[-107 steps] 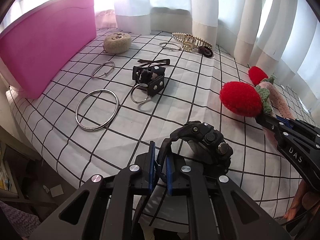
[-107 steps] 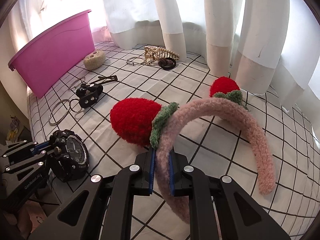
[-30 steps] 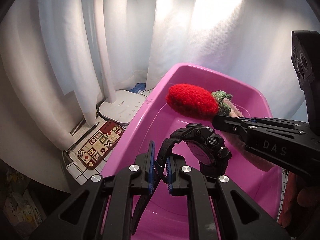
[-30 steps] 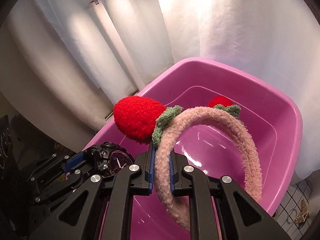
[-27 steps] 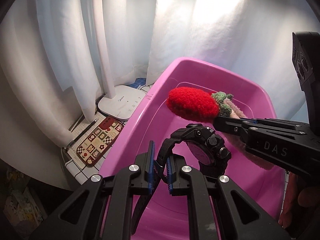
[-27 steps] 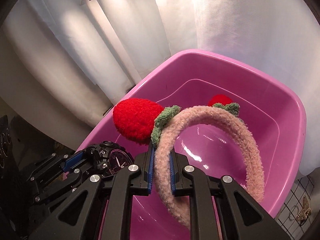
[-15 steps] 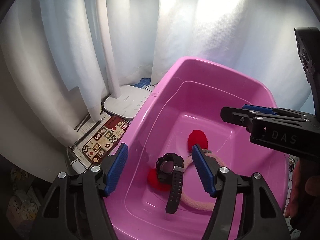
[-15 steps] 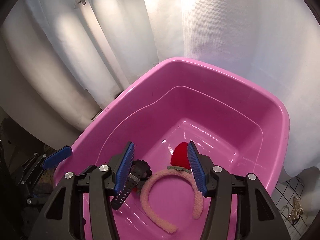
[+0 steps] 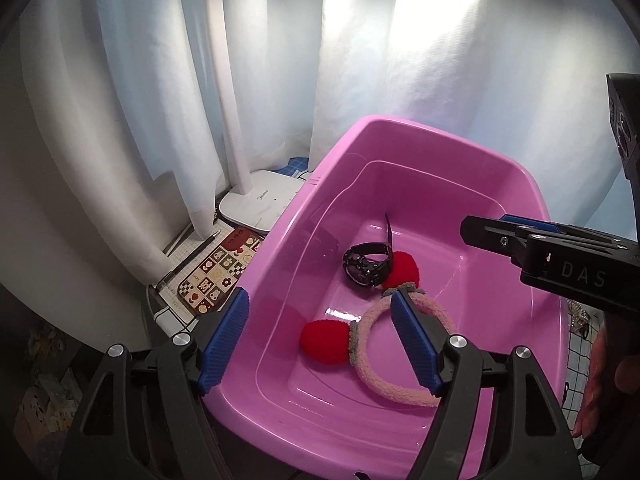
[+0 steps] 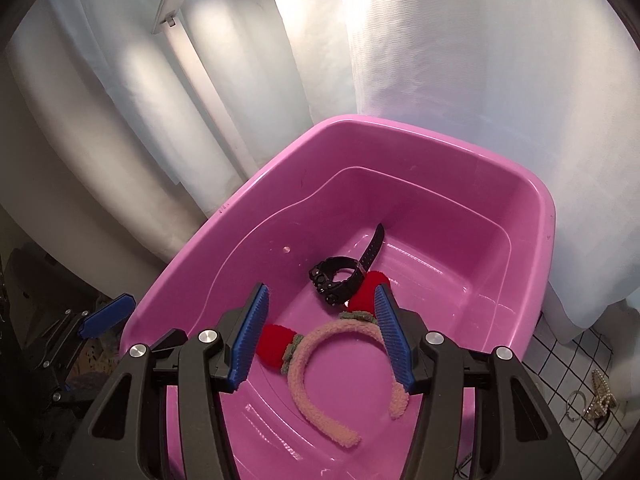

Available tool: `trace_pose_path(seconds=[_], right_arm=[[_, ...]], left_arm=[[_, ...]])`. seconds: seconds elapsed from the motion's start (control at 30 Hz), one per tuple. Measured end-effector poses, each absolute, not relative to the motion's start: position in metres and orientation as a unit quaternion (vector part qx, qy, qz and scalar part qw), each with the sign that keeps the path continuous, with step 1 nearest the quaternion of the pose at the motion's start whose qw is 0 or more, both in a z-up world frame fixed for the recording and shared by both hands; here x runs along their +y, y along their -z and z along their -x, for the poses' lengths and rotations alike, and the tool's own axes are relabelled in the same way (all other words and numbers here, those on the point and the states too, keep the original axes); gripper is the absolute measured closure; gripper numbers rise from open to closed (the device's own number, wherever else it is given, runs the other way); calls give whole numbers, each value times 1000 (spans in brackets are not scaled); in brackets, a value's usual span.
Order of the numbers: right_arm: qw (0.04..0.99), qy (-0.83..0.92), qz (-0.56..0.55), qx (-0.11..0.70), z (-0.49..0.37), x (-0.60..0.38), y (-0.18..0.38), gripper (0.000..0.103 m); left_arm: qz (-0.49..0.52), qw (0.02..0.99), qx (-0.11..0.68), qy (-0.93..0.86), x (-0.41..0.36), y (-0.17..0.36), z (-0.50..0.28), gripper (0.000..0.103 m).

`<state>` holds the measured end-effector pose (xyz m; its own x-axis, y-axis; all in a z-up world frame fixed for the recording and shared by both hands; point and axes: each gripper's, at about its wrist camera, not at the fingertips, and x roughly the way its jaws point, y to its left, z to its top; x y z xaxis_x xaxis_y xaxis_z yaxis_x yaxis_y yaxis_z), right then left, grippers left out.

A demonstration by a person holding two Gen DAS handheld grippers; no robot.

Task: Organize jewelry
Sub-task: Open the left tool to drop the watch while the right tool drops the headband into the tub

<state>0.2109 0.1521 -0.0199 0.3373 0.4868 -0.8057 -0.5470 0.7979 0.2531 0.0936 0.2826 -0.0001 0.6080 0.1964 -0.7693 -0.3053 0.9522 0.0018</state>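
The watch (image 9: 366,266) and the headband (image 9: 394,344) were released a moment earlier and were now lying in the tub (image 9: 532,184). The left gripper (image 9: 320,340) was still being opened, empty; the right gripper (image 10: 320,334) was held apart, empty. More jewelry (image 10: 600,400) remained outside.

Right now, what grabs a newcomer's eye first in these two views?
The pink tub fills both views against white curtains. On its floor a fuzzy pink headband with two red strawberry puffs lies beside a black watch, which touches one puff. The left gripper is opening and the right gripper stands open, both above the tub with nothing held.
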Motion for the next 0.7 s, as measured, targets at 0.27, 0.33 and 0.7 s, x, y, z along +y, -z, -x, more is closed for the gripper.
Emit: trace_pose_path(seconds=[0.27,0.33,0.7], right_arm=[[823,-317,16,471,-195,136,5,50],[825,-318,15,467,-188,130,0,50],[834,-323,7,447,-157,86,-14,50]], left_arm=[[58,898,412,-143,268,-10,-82,30],[58,899,409,-144,264,-13,-79,30],[59,901,399,-157,238,-23,-52,29]])
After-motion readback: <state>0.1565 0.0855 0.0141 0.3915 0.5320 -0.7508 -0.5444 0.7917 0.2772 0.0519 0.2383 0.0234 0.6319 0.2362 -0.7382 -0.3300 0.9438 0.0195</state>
